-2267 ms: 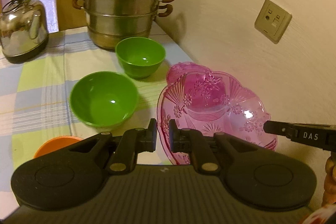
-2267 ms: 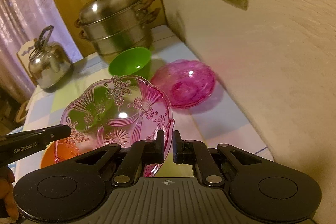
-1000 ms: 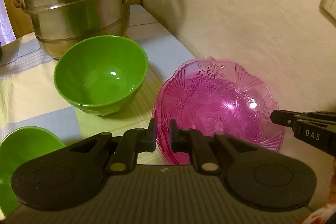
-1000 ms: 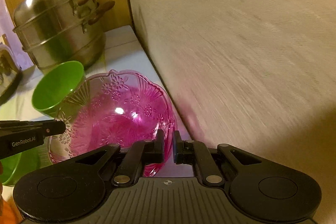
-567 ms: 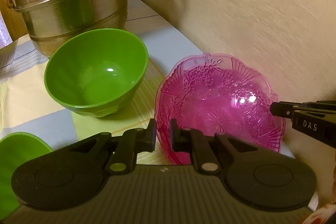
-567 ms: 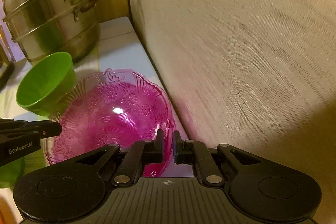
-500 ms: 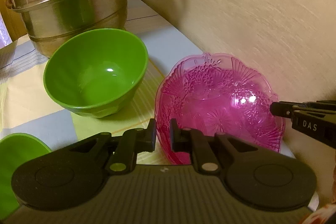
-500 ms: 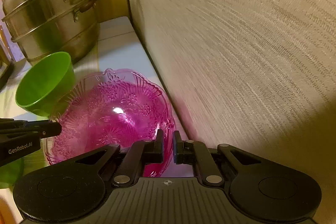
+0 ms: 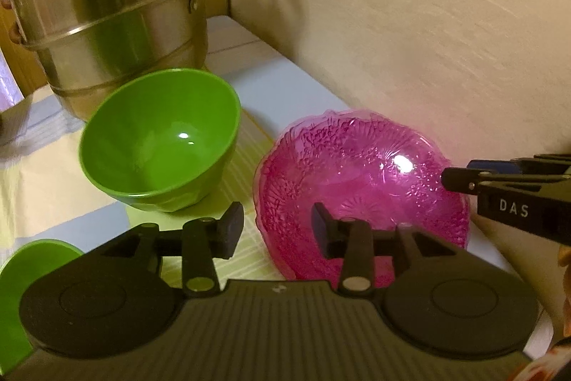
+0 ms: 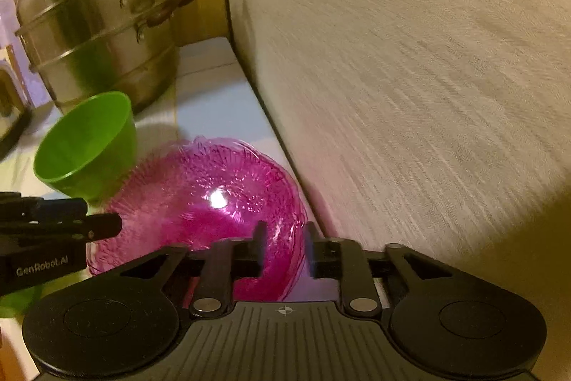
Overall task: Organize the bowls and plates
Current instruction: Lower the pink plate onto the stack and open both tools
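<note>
Two green bowls sit left of the pink one in the left wrist view: one is cut off at the near left edge (image 9: 21, 277), the other (image 9: 157, 145) stands upright farther off, just in front of the steel steamer (image 9: 107, 13). The left gripper (image 9: 276, 231) is held low over the cloth (image 9: 43, 174), level, its jaws released and standing apart, with the near left rim of the pink bowl (image 9: 360, 181) lying between them but not pinched. The pink bowl rests on the table near the wall (image 9: 392, 24), right of the far green bowl and just apart from it. Whether it is a single bowl or a nested pair cannot be told. At the far right of that view the right gripper's fingers (image 9: 460, 179) reach in sideways above the pink rim. In the right wrist view the left gripper's fingers (image 10: 100, 227) enter from the left, over the pink bowl's (image 10: 200, 202) left edge, with the green bowl (image 10: 85, 145) and the steamer (image 10: 96, 27) beyond. The right gripper (image 10: 283, 250) is also spread, the bowl's right rim standing in the gap, free of both pads, close beside the wall (image 10: 410, 77).
</note>
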A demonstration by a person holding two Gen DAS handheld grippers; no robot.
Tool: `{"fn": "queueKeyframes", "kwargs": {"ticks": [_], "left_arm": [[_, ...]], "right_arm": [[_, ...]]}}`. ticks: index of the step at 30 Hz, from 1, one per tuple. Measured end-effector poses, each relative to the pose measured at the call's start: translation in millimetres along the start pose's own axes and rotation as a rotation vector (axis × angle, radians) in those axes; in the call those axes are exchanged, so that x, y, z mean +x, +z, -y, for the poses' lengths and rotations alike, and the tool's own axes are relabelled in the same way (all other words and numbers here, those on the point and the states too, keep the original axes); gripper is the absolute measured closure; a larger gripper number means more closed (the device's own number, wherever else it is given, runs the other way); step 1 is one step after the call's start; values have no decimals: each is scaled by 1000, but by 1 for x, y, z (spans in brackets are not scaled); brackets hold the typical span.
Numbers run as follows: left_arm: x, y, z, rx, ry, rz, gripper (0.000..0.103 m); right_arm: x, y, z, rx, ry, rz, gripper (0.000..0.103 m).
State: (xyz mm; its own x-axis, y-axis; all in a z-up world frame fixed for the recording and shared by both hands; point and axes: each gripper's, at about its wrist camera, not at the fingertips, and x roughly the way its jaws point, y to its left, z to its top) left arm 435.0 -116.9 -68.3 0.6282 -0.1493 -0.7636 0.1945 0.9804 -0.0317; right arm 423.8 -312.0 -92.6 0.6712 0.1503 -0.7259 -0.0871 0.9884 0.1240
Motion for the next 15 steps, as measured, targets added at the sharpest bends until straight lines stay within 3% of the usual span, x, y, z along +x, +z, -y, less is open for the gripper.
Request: {"fn": "queueKeyframes", "kwargs": {"ticks": [8, 15], "left_arm": [[-35, -5, -5, -39, -3, 33, 62], [-85, -25, -4, -83, -10, 57, 47]], "right_arm": [[-32, -5, -1, 24, 18, 14, 61], [-81, -21, -6, 73, 23, 3, 50]]}}
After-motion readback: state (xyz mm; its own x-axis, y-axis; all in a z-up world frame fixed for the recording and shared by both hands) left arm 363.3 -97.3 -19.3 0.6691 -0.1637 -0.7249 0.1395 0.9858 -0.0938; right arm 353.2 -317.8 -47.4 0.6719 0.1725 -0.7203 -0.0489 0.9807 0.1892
